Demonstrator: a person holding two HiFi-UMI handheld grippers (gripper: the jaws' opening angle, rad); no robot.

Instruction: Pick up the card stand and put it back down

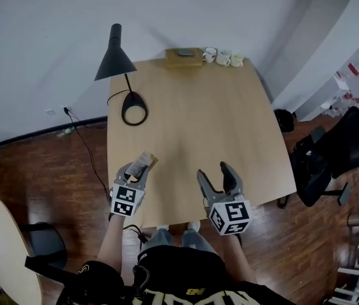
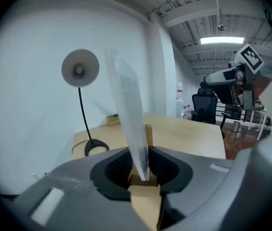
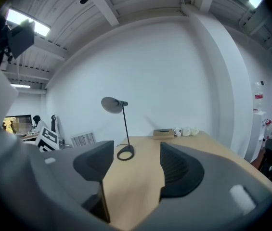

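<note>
L claw [image 1: 136, 172] clamped shut on card stand [image 1: 144, 162] wood base, by worktop [image 1: 230, 126] front-left corner. R claw [image 1: 215, 172] part open, empty. Risk: tall clear panel, so a tilted set-down cd tip it, or drop it off left edge. Lamp [image 1: 134, 110] and cups [image 1: 223, 58] well apart; path clear.

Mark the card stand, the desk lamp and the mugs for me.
card stand [image 2: 130, 114], left gripper view, on its clear upright panel.
desk lamp [image 1: 115, 62], head view, on its black shade.
mugs [image 1: 223, 58], head view, on the middle mug.
</note>
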